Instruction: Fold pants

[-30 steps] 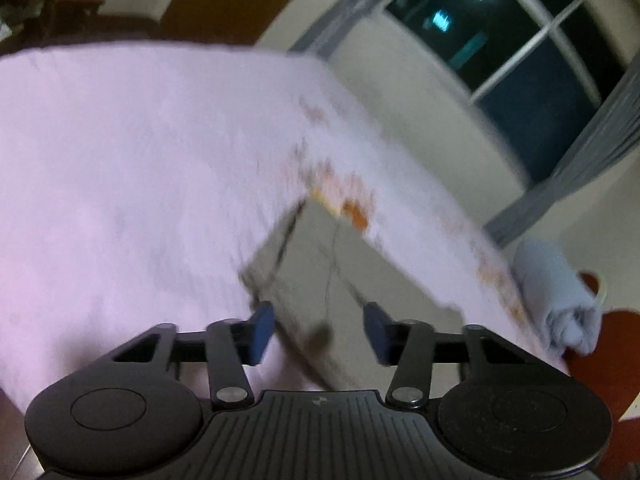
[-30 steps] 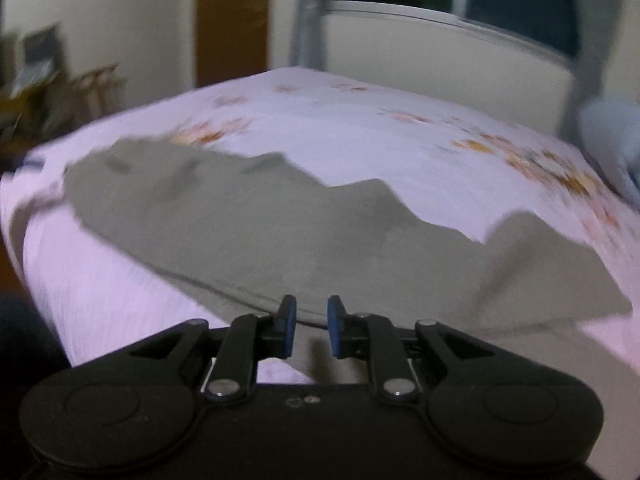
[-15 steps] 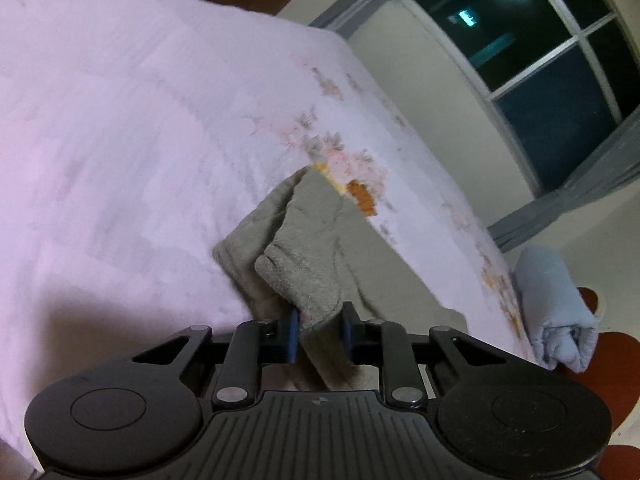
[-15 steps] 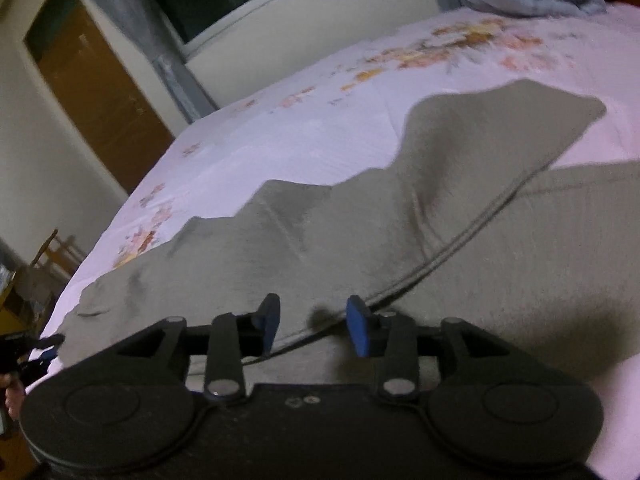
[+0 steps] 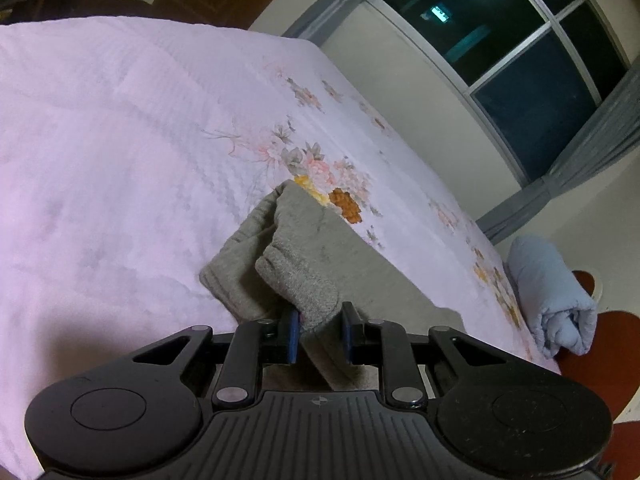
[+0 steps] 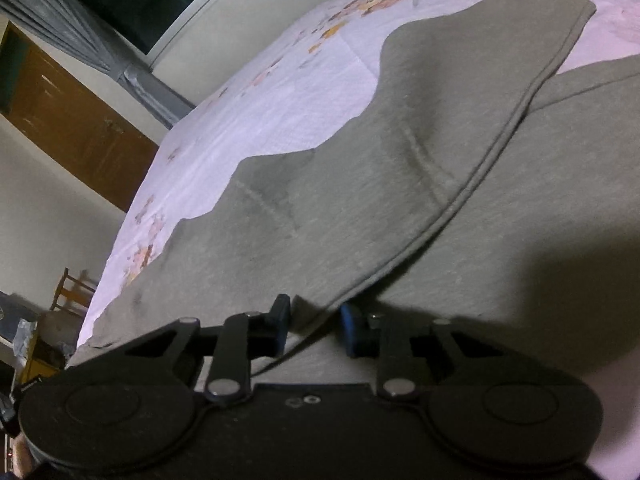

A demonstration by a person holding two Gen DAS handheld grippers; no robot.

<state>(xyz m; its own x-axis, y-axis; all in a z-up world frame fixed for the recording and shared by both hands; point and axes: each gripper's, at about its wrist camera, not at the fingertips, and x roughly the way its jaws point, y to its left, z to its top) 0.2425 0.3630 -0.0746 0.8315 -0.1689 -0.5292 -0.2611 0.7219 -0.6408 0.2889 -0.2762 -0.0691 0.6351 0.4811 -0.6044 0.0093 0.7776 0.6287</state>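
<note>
L gripper (image 5: 319,334) jaws clenched on ribbed cuff of grey knit pants (image 5: 296,276); R gripper (image 6: 314,326) jaws just closing, hem between, contact unclear. Quilted floral bed (image 5: 120,140).

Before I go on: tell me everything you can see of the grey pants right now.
The grey pants look like soft knit sweatpants. They lie spread on the floral bedsheet, with one part folded over so a piped seam edge runs diagonally. The ribbed cuff end is bunched and lifted, pinched in the left hand-held gripper. The right hand-held gripper straddles the seam edge; its jaws have just been closing, fabric between them.
</note>
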